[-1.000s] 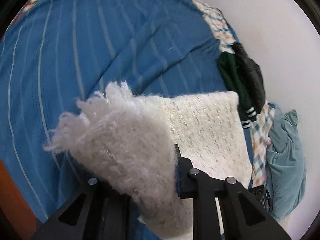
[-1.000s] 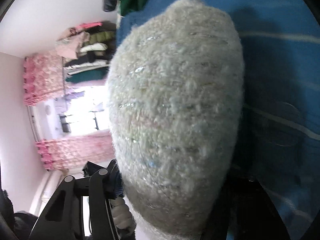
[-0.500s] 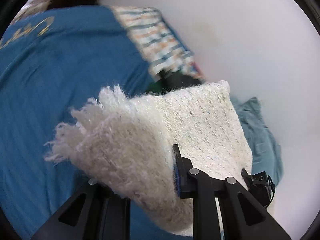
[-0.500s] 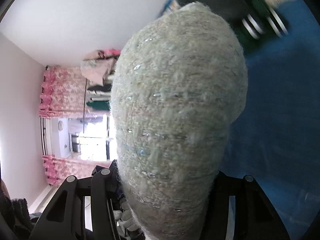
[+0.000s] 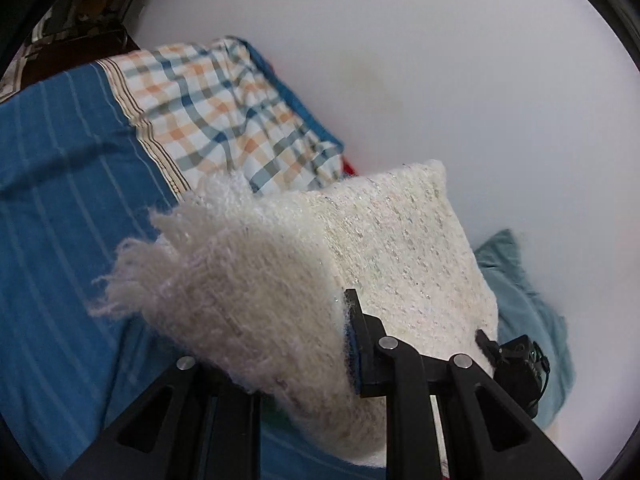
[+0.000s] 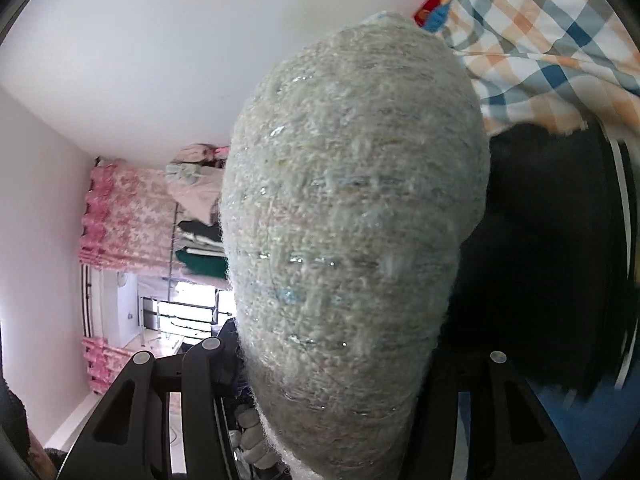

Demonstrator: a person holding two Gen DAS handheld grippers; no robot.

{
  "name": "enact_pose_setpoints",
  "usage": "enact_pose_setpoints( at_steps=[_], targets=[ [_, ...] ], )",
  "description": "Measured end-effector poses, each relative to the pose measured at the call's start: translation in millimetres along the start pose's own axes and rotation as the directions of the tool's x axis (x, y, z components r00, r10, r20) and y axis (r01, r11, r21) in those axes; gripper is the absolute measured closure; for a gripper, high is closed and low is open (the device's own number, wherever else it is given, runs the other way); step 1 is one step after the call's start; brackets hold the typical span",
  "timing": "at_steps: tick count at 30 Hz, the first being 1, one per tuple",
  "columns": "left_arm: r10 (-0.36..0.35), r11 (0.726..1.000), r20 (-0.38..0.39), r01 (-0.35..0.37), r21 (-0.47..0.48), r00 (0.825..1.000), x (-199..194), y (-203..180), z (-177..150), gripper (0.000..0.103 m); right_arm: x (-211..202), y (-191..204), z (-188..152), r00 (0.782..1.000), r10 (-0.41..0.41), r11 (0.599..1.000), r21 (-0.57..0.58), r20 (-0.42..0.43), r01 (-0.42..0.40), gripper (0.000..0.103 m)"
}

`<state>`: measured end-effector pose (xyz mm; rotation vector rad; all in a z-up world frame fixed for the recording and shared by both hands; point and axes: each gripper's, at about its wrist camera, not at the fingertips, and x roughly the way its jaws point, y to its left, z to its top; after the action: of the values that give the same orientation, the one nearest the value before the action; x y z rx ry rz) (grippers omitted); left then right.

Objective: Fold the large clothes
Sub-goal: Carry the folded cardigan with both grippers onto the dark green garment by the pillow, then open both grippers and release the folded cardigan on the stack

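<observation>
A fluffy cream knit garment (image 5: 328,264) with a fringed edge is folded into a thick bundle and held up off the bed. My left gripper (image 5: 280,344) is shut on its fringed end. The other end of the garment (image 6: 352,216) bulges from my right gripper (image 6: 328,384), which is shut on it and fills most of the right wrist view. The fingertips of both grippers are buried in the knit.
A blue striped bedsheet (image 5: 60,216) lies below left. A checked pillow (image 5: 224,108) sits at the head by the white wall (image 5: 460,80). A teal garment (image 5: 520,292) lies at right. Dark clothing (image 6: 540,248) is under the right gripper. A clothes rack and pink curtains (image 6: 120,216) stand far off.
Both grippers have carried the bundle up and toward the head of the bed. The checked pillow and wall now fill the views in place of the blue sheet.
</observation>
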<state>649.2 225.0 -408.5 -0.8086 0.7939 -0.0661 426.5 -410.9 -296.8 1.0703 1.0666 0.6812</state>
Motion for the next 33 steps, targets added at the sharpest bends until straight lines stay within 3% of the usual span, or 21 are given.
enact_pose_setpoints(
  at_steps=[2, 5, 10, 12, 14, 15, 16, 17, 19, 20, 21, 24, 26, 28, 29, 31, 33],
  targets=[
    [0.028, 1.0, -0.025, -0.028, 0.01, 0.999, 34.1, 11.1, 5.3, 0.087, 19.5, -36.3, 35.1, 1.0, 0.009, 0.999, 0.05, -0.028, -0.007, 0.047],
    [0.064, 0.998, -0.072, -0.062, 0.031, 0.995, 76.8, 29.0, 1.0, 0.086, 42.3, -89.9, 63.8, 0.996, -0.053, 0.993, 0.105, -0.071, 0.061, 0.047],
    [0.092, 0.994, -0.09, -0.086, 0.068, 0.992, 87.2, 34.4, -0.9, 0.081, 50.8, -99.0, 84.9, 0.991, -0.059, 0.991, 0.109, -0.118, 0.072, 0.037],
    [0.112, 0.991, -0.111, -0.103, 0.084, 0.987, 85.8, 31.8, 1.7, 0.08, 51.2, -94.9, 77.6, 0.982, -0.143, 0.985, 0.081, -0.125, 0.153, 0.028],
    [0.179, 0.975, -0.112, -0.161, 0.154, 0.977, 82.1, 22.8, 3.8, 0.075, 44.8, -74.9, 71.7, 0.946, -0.312, 0.948, 0.035, -0.089, 0.316, 0.014],
    [0.219, 0.961, -0.103, -0.196, 0.196, 0.97, 83.2, 18.4, 4.7, 0.07, 42.6, -64.1, 68.1, 0.92, -0.386, 0.922, 0.007, -0.069, 0.387, 0.014],
    [0.277, 0.935, -0.087, -0.247, 0.255, 0.957, 81.2, 10.5, 3.1, 0.052, 41.4, -52.1, 64.6, 0.897, -0.44, 0.898, -0.023, -0.043, 0.439, 0.014],
    [0.316, 0.912, -0.072, -0.281, 0.299, 0.946, 77.9, 3.9, 0.7, 0.026, 37.7, -34.0, 55.0, 0.846, -0.533, 0.844, -0.065, 0.012, 0.532, 0.012],
    [0.361, 0.87, -0.018, -0.329, 0.368, 0.932, 63.7, -9.1, -5.8, 0.008, 40.1, -5.7, 39.2, 0.742, -0.666, 0.734, -0.113, 0.077, 0.67, 0.01],
    [0.377, 0.854, 0.005, -0.349, 0.387, 0.926, 56.4, -13.9, -8.3, 0.008, 40.4, 11.3, 22.9, 0.653, -0.745, 0.639, -0.133, 0.136, 0.757, 0.009],
    [0.388, 0.838, 0.027, -0.364, 0.406, 0.921, 47.2, -20.0, -11.3, 0.008, 41.5, 20.3, 17.7, 0.596, -0.786, 0.58, -0.138, 0.164, 0.803, 0.009],
    [0.428, 0.78, 0.077, -0.41, 0.473, 0.901, 17.1, -40.5, -21.5, 0.007, 43.6, 45.4, -33.7, 0.394, -0.888, 0.382, -0.096, 0.237, 0.919, 0.008],
    [0.442, 0.748, 0.099, -0.427, 0.508, 0.892, -0.2, -51.3, -26.7, 0.006, 45.8, 64.0, -73.7, 0.299, -0.916, 0.287, -0.084, 0.266, 0.954, 0.008],
    [0.459, 0.712, 0.117, -0.444, 0.544, 0.881, -24.3, -64.1, -34.8, 0.006, 43.3, 87.4, -115.3, 0.237, -0.926, 0.231, -0.058, 0.293, 0.971, 0.007],
    [0.465, 0.694, 0.129, -0.451, 0.561, 0.876, -37.2, -70.4, -39.0, 0.006, 42.2, 95.3, -135.3, 0.22, -0.928, 0.215, -0.05, 0.301, 0.975, 0.007],
    [0.467, 0.672, 0.14, -0.453, 0.586, 0.873, -60.0, -79.5, -43.3, 0.006, 39.3, 125.1, -169.5, 0.153, -0.932, 0.153, -0.025, 0.328, 0.988, 0.007],
    [0.465, 0.657, 0.146, -0.451, 0.604, 0.873, -85.4, -87.5, -46.7, 0.005, 33.0, 160.7, -195.7, 0.146, -0.929, 0.156, 0.001, 0.339, 0.988, 0.007]
  ],
)
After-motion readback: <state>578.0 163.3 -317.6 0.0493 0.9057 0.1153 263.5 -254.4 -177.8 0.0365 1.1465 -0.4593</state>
